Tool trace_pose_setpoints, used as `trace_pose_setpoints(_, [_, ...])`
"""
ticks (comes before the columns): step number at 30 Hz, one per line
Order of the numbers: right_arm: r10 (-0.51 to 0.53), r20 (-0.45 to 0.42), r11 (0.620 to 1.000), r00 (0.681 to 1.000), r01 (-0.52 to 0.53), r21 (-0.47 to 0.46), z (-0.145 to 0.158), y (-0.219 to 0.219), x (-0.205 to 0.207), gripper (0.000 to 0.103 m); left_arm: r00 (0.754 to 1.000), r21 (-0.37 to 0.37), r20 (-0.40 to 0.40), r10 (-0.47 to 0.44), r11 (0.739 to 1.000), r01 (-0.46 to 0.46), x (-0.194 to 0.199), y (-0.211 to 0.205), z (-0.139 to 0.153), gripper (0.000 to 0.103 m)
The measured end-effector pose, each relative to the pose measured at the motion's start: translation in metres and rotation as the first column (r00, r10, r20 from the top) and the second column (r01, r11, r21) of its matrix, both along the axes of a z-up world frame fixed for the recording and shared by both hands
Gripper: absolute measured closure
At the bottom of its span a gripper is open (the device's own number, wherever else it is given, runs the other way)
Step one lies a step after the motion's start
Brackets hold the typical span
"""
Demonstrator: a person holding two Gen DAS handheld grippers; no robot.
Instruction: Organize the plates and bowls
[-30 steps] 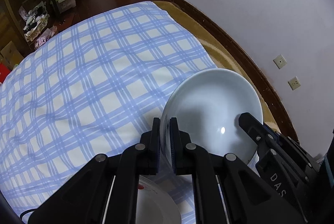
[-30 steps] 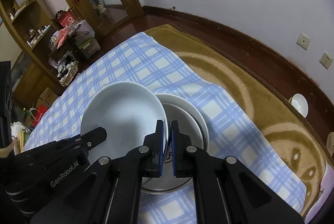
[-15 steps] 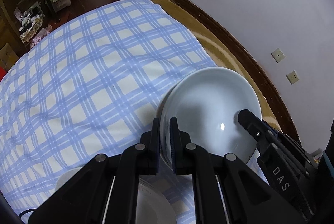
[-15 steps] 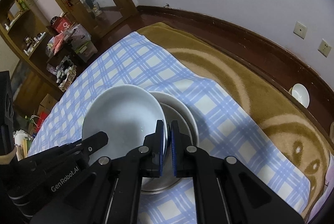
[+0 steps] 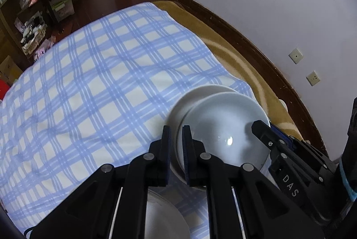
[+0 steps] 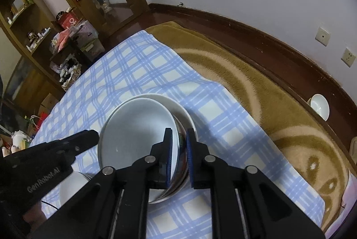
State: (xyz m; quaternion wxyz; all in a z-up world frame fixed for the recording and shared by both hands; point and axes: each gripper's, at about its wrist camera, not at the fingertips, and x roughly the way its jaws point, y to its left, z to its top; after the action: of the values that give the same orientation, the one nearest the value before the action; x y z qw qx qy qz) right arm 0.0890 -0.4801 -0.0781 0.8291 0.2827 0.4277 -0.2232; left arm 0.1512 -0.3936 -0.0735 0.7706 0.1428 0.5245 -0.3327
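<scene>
A white bowl [image 5: 223, 127] [image 6: 138, 127] rests tilted in a stack on the blue checked bedspread [image 5: 100, 83]. Under it are a wider white dish [image 5: 200, 91] [image 6: 178, 103] and a shiny metal bowl [image 6: 181, 163]. My left gripper [image 5: 176, 129] is shut on the white bowl's near rim in the left wrist view; its black finger [image 6: 89, 136] shows at the bowl's left edge in the right wrist view. My right gripper [image 6: 179, 132] straddles the opposite rim; its jaws are opening, a gap shows beside the rim, and the pads no longer press. Its fingertip [image 5: 258, 125] shows over the bowl.
Another white plate [image 5: 162, 216] [image 6: 71, 185] lies close under the grippers. A brown blanket [image 6: 256, 94] covers the bed's right side up to a dark wooden rail, where a small white bowl [image 6: 319, 105] sits. Shelves and boxes [image 6: 67, 38] stand far left.
The white bowl has sunk onto the stack, and the wider dish's rim now shows behind it. The right gripper's jaws have parted from the rim. The left gripper keeps its grip.
</scene>
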Motion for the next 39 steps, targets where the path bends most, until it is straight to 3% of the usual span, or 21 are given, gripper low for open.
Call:
trace_pose_setpoints(5, [0.001,0.027,1.0,1.0,-0.002,0.025,0.003,-0.003,-0.004,0.088,1.0,0.026,0.021,0.015,1.0,-0.016,0.002,0.008,0.004,0.085])
trace_pose_setpoints(8, [-0.001,0.053,0.999,0.999,-0.001,0.039,0.009,-0.005,-0.008,0.087,0.999,0.032,0.002,0.035,0.999,-0.035,0.006,0.017,0.001,0.061])
trace_pose_setpoints(9, [-0.002,0.063,0.999,0.998,0.0,0.04,0.012,-0.006,-0.01,0.082,0.999,0.033,0.008,0.044,0.998,-0.044,0.007,0.02,0.001,0.046])
trace_pose_setpoints(10, [-0.003,0.062,0.999,0.998,0.001,0.034,0.014,-0.006,-0.011,0.075,0.998,0.031,0.024,0.057,0.998,-0.058,0.008,0.024,0.002,0.04])
trace_pose_setpoints(12, [-0.007,0.051,1.0,0.999,0.006,0.009,0.018,-0.007,-0.013,0.042,0.996,0.043,0.045,0.075,0.996,-0.077,0.011,0.03,0.002,0.038])
trace_pose_setpoints(16, [-0.026,0.03,0.999,0.999,0.027,-0.037,0.023,-0.009,-0.017,0.019,0.995,0.054,0.034,0.089,0.994,-0.091,0.017,0.039,-0.002,0.024])
trace_pose_setpoints(17, [-0.028,0.02,0.999,0.999,0.029,-0.041,0.023,-0.01,-0.017,0.005,0.995,0.06,0.04,0.093,0.994,-0.095,0.018,0.041,-0.002,0.023])
trace_pose_setpoints(18, [-0.03,0.006,0.998,1.0,0.031,-0.048,0.022,-0.011,-0.017,0.0,0.994,0.072,0.053,0.098,0.992,-0.101,0.019,0.043,-0.003,0.021])
trace_pose_setpoints(22, [-0.072,0.0,0.996,0.997,0.072,-0.054,0.019,-0.02,-0.022,0.0,0.991,0.11,0.077,0.109,0.987,-0.117,0.025,0.047,-0.006,0.018])
trace_pose_setpoints(26, [-0.086,-0.053,0.996,0.995,0.085,-0.022,0.009,-0.03,-0.026,0.0,0.992,0.127,0.058,0.116,0.984,-0.123,0.031,0.048,-0.011,0.018])
trace_pose_setpoints(30, [-0.128,-0.094,0.991,0.987,0.124,-0.052,0.003,-0.036,-0.033,0.0,0.995,0.137,0.044,0.094,0.986,-0.1,0.032,0.044,-0.017,0.018])
trace_pose_setpoints(37, [-0.13,-0.079,0.992,0.988,0.13,-0.005,-0.003,-0.043,-0.039,0.0,0.998,0.159,0.04,0.057,0.985,-0.063,0.03,0.031,-0.026,0.018])
trace_pose_setpoints(39, [-0.126,-0.086,0.992,0.988,0.127,0.005,-0.006,-0.044,-0.039,0.008,0.998,0.171,0.04,0.058,0.983,-0.064,0.03,0.028,-0.03,0.018])
